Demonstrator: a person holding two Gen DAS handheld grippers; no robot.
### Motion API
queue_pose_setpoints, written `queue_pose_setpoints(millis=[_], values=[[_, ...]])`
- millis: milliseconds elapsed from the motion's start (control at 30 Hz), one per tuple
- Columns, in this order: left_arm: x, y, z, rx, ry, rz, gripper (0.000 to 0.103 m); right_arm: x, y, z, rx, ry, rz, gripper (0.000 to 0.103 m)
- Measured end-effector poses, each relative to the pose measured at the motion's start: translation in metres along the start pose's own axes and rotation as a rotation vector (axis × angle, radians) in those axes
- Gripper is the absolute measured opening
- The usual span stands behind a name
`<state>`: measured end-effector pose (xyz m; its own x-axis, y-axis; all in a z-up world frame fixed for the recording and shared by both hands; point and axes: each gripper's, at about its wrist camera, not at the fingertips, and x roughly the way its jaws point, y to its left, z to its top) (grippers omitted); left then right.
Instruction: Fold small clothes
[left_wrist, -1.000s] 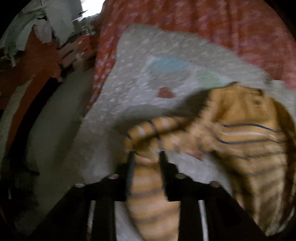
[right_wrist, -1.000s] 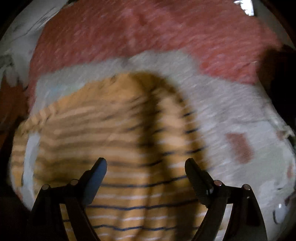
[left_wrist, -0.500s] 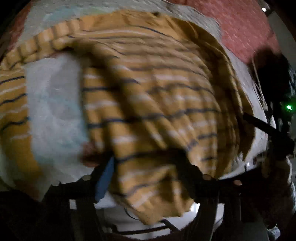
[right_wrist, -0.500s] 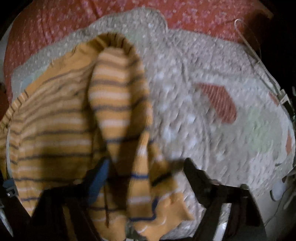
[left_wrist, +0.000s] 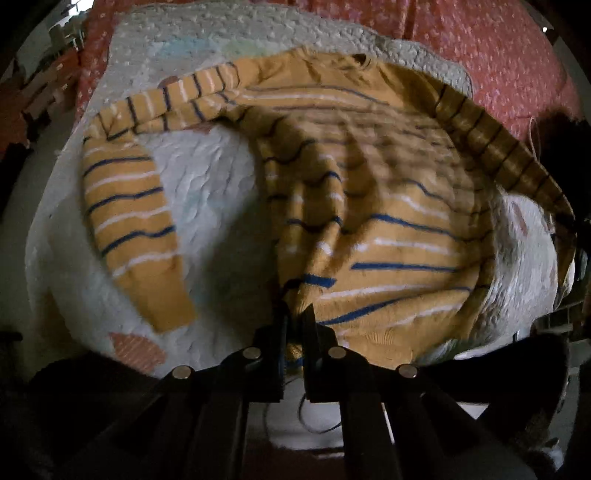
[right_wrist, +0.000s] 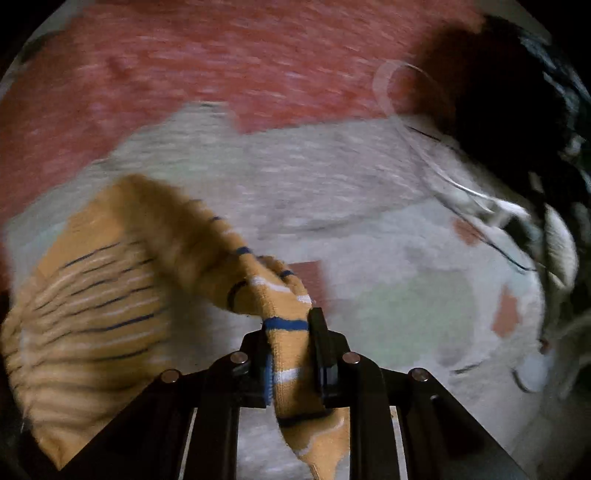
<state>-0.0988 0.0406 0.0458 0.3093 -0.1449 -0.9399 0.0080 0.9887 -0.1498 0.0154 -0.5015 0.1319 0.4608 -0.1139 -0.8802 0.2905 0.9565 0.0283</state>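
Note:
A small mustard-yellow sweater with blue and white stripes lies spread on a pale quilted blanket. My left gripper is shut on the sweater's bottom hem, near its left corner. The left sleeve lies bent down on the blanket. The right sleeve stretches off to the right edge. In the right wrist view my right gripper is shut on that sleeve's cuff and holds it up above the blanket; the sweater body lies at the left.
The blanket lies on a red patterned bedspread, which also shows in the right wrist view. A dark heap and a clear plastic hanger sit at the right. A thin cable runs below the blanket's near edge.
Both grippers were open half a second ago and are now shut on the sweater. The left one took the hem, the right one took the right cuff and lifted it.

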Motion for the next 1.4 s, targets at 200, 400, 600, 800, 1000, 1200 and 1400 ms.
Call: queue_pose_setpoints(millis=[200,400,600,800,1000,1200,1400], values=[[0.013,-0.001,-0.031,0.026,0.091,-0.036,0.007,0.031,-0.059,0.003,0.234,0.053,-0.213,0.035],[-0.024,0.007,-0.009,0.035,-0.046,-0.114,0.023,0.008,0.005,0.023,0.109,-0.053,-0.066,0.062],[-0.007,-0.011,0.121,0.149,-0.169,-0.013,0.068,0.063,0.141,0.083,-0.239,-0.037,0.092,0.070],[0.081,0.012,0.285,0.144,-0.123,0.091,0.069,0.135,0.259,0.123,-0.526,-0.010,0.128,0.071],[0.174,0.015,0.358,0.225,0.037,0.199,0.069,0.199,0.320,0.127,-0.709,0.030,0.053,0.064],[0.173,-0.009,0.370,0.297,0.043,0.189,0.004,0.187,0.291,0.162,-0.470,0.034,0.242,0.008],[0.159,-0.051,0.405,0.300,-0.076,0.190,0.005,0.180,0.252,0.188,-0.329,-0.031,0.174,0.008]])
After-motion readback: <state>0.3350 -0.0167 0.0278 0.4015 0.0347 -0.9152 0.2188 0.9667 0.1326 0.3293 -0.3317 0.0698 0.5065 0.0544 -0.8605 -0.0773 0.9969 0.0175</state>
